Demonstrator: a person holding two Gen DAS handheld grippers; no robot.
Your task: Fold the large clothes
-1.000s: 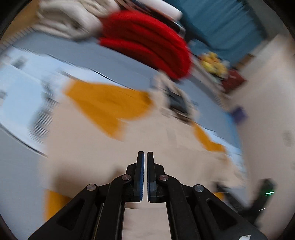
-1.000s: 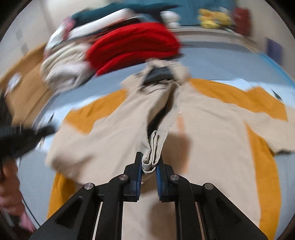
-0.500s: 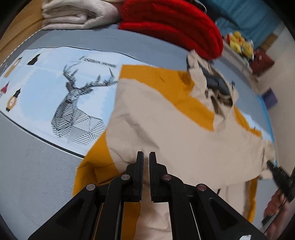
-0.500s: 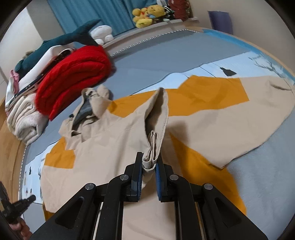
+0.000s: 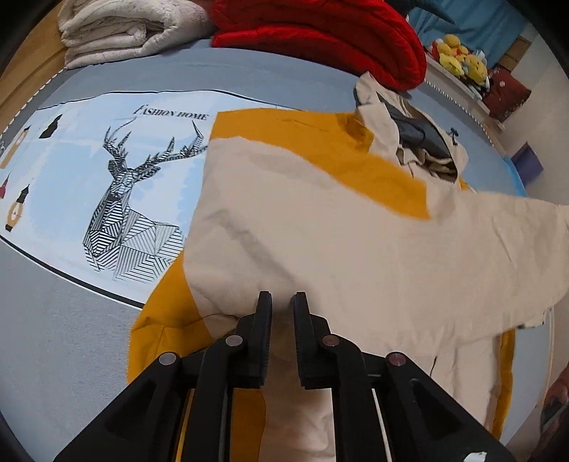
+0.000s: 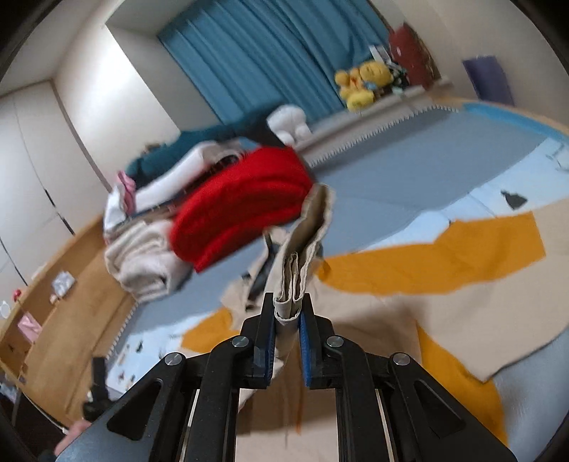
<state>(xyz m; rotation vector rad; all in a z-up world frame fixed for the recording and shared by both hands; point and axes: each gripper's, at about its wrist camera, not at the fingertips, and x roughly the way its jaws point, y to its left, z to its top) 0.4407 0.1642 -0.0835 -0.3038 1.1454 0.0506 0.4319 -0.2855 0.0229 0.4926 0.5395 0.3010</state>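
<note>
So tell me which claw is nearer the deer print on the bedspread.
Left. The left claw sits over the jacket edge right beside the deer print; the right claw grips a fold, with no deer in its view.

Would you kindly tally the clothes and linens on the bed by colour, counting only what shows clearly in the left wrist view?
Beige and mustard: 1, the jacket being folded
Red: 1, the folded knit
Cream: 1, the folded blanket
Total: 3
The pile behind the red knit is too hidden to count.
</note>
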